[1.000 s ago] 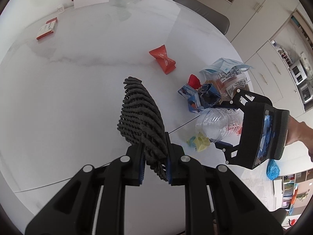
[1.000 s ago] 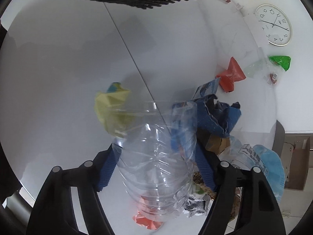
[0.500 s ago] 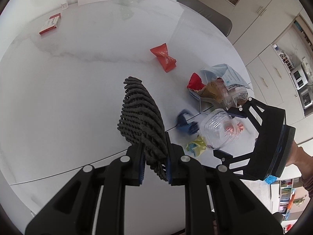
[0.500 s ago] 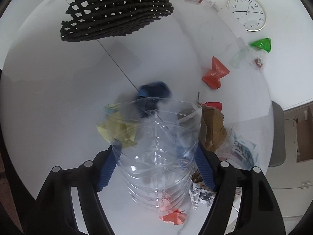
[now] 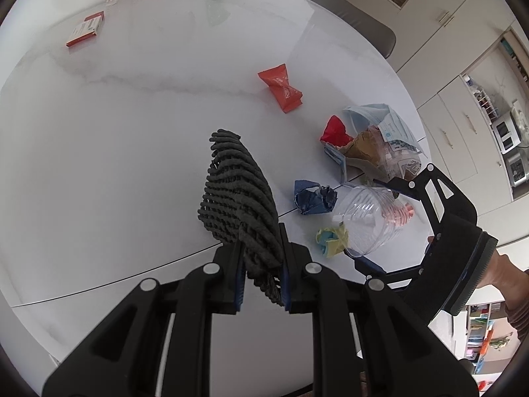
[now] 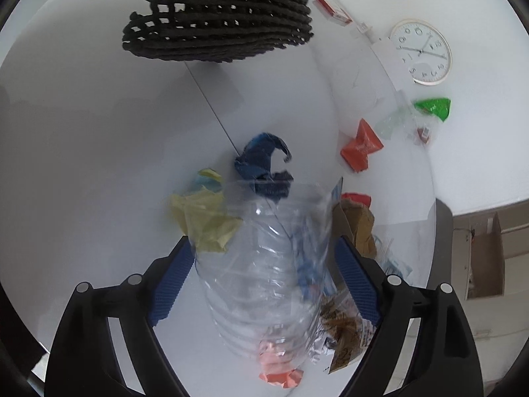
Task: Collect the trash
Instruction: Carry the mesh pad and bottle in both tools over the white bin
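- Left gripper point(image 5: 261, 264) is clamped on a black woven mat point(image 5: 238, 195), holding it up on edge above the white table point(image 5: 115, 132), probably so it can work as a sweeper.
- Right gripper point(image 6: 264, 274) is squeezing a clear cut-open bottle point(image 6: 274, 271), tipped on its side with its open mouth toward the litter, so it looks like the scoop or bin.
- Something pink-orange already sits in the bottle's far end point(image 6: 279, 367).
- The blue wad point(image 5: 314, 197) lies just off the bottle's mouth, and the yellow wad point(image 5: 332, 236) is right beside the rim; I can't tell if it touches.
- A bigger heap sits behind: face mask point(image 5: 380, 122), brown paper point(image 5: 363, 149) and a red scrap point(image 5: 334, 130), bunched near the table edge.
- Farther out are a red wrapper point(image 5: 281, 87) on its own and a red box point(image 5: 84, 28) well away, near the wall.
- My read: plenty is left to collect. Sweeping the two nearest wads into the bottle looks like the next job.
- The risk is that light paper could skid past the rim.
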`<state>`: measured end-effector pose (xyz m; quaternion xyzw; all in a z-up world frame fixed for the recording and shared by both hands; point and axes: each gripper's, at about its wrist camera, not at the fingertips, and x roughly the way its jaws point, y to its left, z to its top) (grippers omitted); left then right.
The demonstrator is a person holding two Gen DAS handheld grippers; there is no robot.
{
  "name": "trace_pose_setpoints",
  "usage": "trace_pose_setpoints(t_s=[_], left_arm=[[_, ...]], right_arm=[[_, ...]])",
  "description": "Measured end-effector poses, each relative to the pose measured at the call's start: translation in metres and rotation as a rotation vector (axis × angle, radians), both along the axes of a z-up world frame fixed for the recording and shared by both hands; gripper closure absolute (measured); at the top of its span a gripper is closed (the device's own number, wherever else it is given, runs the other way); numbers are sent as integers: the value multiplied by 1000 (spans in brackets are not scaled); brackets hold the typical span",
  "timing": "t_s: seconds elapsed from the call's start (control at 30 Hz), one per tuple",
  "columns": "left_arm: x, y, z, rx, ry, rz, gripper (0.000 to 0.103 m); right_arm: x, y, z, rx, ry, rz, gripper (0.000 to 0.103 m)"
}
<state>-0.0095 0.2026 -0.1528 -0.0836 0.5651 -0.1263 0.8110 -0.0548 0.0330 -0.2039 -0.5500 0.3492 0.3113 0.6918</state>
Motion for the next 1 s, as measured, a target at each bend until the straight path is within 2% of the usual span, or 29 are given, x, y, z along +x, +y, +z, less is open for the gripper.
trace_pose_setpoints(t_s=[0.07,0.1,0.23,0.3,0.47,0.57,0.7,0.83,1.0], left_arm=[[-1,0,-1,3,2,1,86],[-2,0,-2,5,2,2,86],[-4,3,-1,4,-1,11,86],[-4,3,0,6,-4,17,86],[-5,-1,4,12,-13,5,86],[-7,-9,11,11,-26,-31,86],[-15,-32,29,-9,-60,-126,86],[-31,-75,58,-42,-105,-286,86],[-59,-162,83,-38,-169,-557,86]], right_arm=[[0,3,-1,-10,9,32,23],[1,5,0,-10,15,37,33],[11,5,18,68,113,-16,33],[17,1,33,151,192,-79,33],[43,-32,77,447,408,-329,33],[50,-67,97,628,466,-502,33],[41,-125,118,821,450,-718,33],[12,-195,138,966,350,-929,33],[-37,-285,160,1038,188,-1138,33]])
